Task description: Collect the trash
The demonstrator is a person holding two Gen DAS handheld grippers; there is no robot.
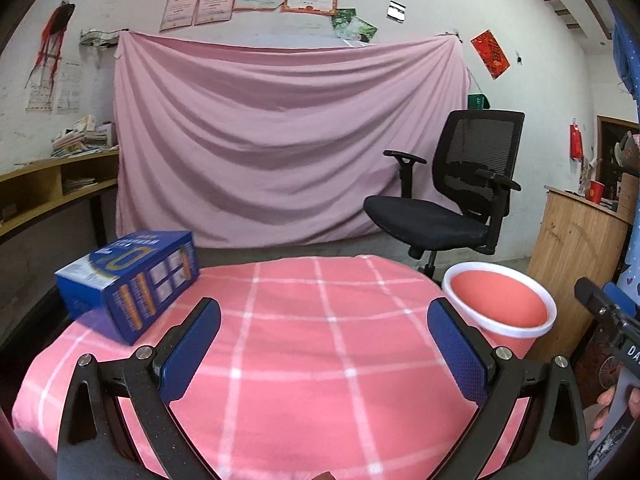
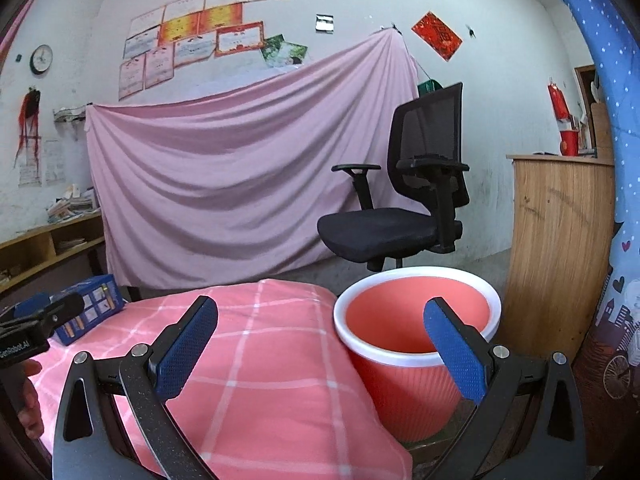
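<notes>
I hold both the left gripper (image 1: pixel 323 354) and the right gripper (image 2: pixel 320 352) spread wide, nothing between them. The box (image 1: pixel 128 283) sits at ten o'clock on the tablecloth (image 1: pixel 320 340); the bin (image 2: pixel 416 344) stands at two o'clock.

Left gripper (image 1: pixel 323 348), right gripper (image 2: pixel 320 346): black frames, blue textured pads, silver screws.

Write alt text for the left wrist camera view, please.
The open left gripper hovers empty over a pink checked tablecloth. A blue cardboard box sits at the table's far left; a pink wastebasket stands off its right edge.
</notes>
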